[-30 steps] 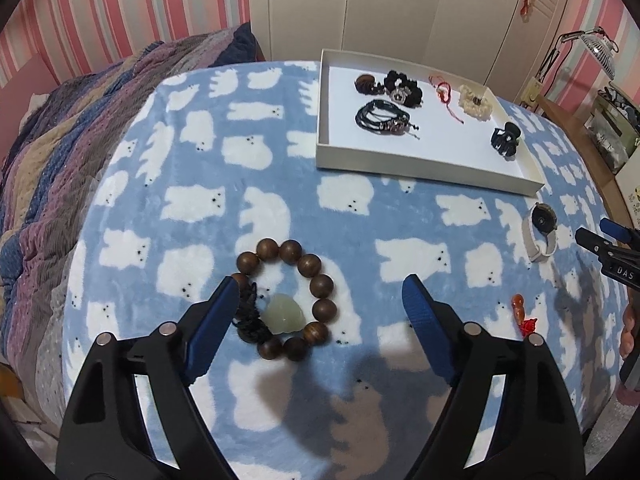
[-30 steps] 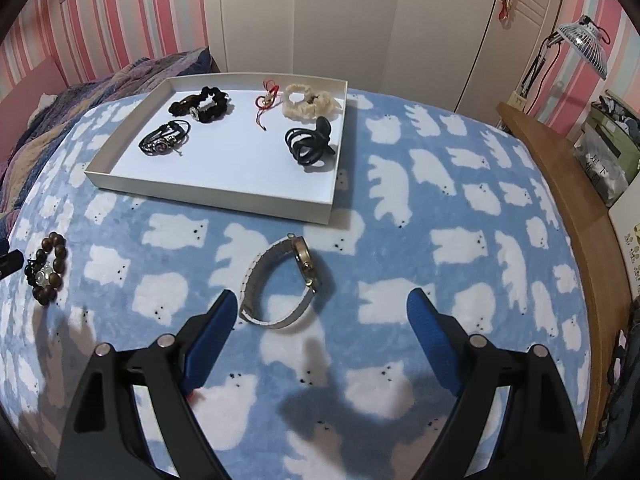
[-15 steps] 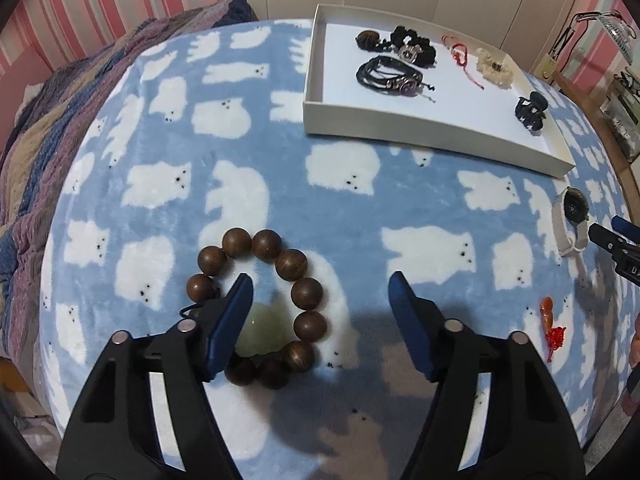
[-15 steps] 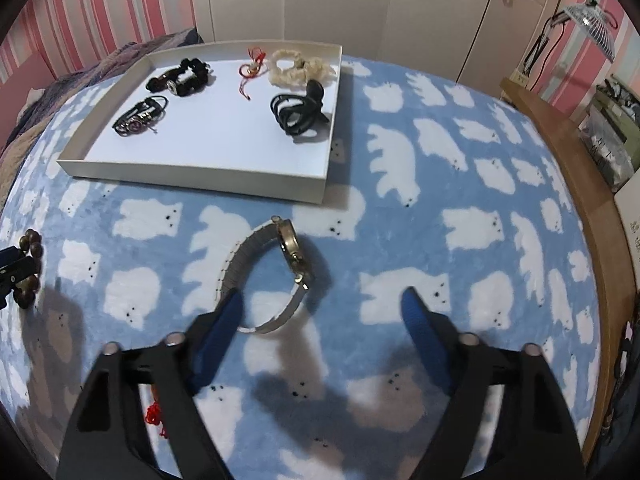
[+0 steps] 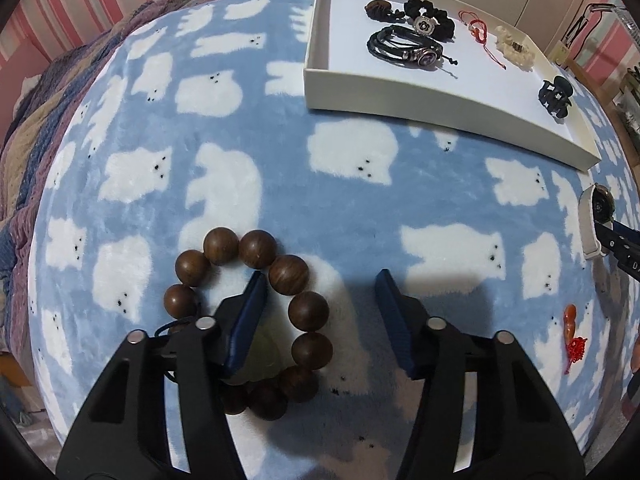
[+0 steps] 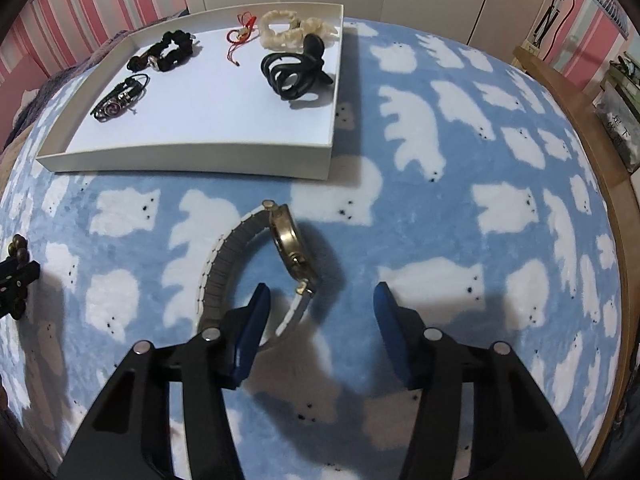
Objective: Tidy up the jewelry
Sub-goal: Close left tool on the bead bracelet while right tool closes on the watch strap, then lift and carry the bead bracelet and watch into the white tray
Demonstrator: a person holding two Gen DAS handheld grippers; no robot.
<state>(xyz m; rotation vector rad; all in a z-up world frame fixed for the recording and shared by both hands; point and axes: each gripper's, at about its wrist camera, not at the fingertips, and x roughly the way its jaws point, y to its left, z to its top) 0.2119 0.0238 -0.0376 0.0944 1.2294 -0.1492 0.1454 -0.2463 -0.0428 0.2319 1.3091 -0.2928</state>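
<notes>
A: Wooden beads, dark brown: the bead bracelet point(image 5: 256, 316) lies on the blue fleece blanket point(image 5: 240, 128) with white bears, spread over the bed. The left hand-held gripper point(image 5: 320, 312) points down over it, jaws closing. The left blue pad sits inside the ring, the right pad outside it, so the ring's right-hand beads lie between them. I see no pad pressing a bead.

B: And the other side?

A: The right hand-held gripper point(image 6: 320, 312) is closing too, about half open. Its left pad is inside the loop of the wristwatch point(image 6: 256, 272), which stands on edge on the blanket. The gold-coloured case and a stretch of the pale band lie between the pads, not yet pinched.

B: Where is the tray?

A: The white tray point(image 6: 192, 156) rests on the blanket beyond the watch. It holds a black hair claw point(image 6: 294, 68), a cream scrunchie point(image 6: 292, 30), a red cord charm point(image 6: 240, 36), a black scrunchie point(image 6: 168, 52) and a black cord bracelet point(image 6: 120, 98). In the left view a small orange-red charm point(image 5: 572, 336) lies on the blanket, well to the right of the beads.
</notes>
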